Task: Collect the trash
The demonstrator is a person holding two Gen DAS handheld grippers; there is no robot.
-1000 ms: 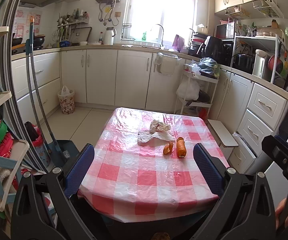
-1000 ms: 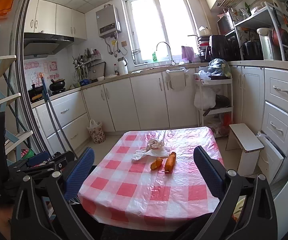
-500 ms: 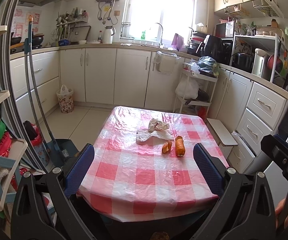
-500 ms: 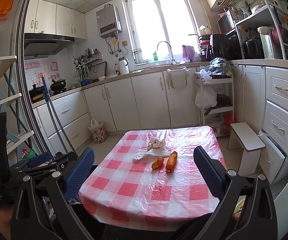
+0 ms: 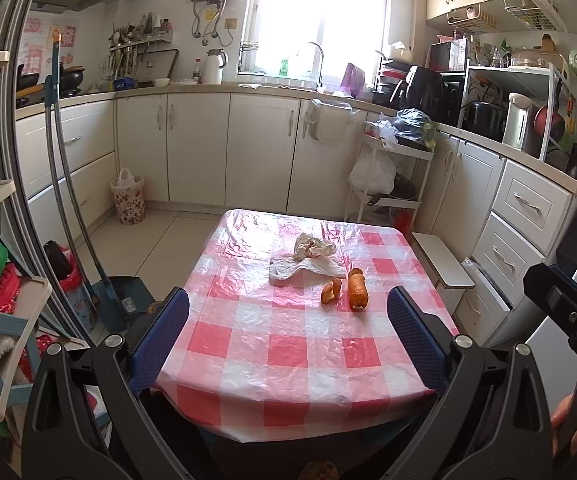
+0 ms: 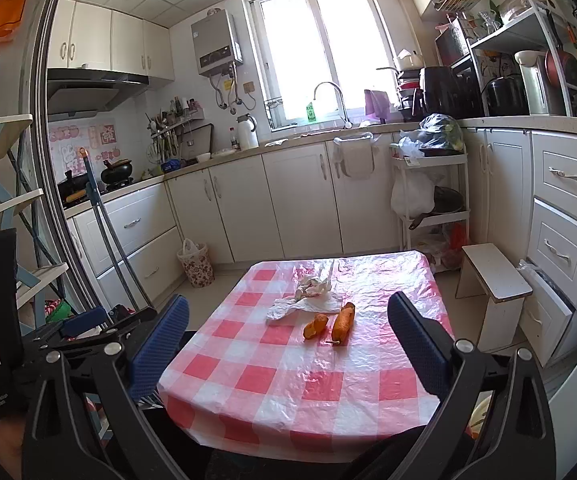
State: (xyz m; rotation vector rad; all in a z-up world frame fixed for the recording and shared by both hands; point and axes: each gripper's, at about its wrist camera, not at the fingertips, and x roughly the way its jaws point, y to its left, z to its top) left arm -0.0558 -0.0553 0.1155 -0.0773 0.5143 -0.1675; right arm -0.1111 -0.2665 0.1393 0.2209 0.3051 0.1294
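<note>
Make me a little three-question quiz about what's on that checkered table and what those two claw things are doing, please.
1. True or false: the left gripper is shut on the crumpled tissue.
2. How many orange scraps lie on the tablecloth?
3. Which scrap is nearer the flowered bin: A) the carrot piece, B) the orange peel?

Key
1. False: both it and the right gripper stand open, short of the table.
2. Two.
3. B.
</note>
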